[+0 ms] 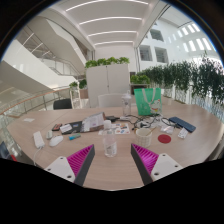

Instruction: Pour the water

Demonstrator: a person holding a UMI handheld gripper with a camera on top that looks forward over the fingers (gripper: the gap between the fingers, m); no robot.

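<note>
A clear glass cup (110,147) stands upright on the wooden table (110,172), just ahead of my fingers and midway between their lines. My gripper (112,160) is open, its magenta pads (80,158) spread wide with nothing held between them. A green transparent bottle or pitcher (150,98) stands farther back to the right, beyond the cup. A second clear glass (143,134) sits to the right of the first cup.
The middle of the table is cluttered with cables, a dark device (70,128), papers (94,121) and a white mug (39,139) at left. A red round object (165,139) and a dark case (182,125) lie at right. Chairs and green hedges stand behind.
</note>
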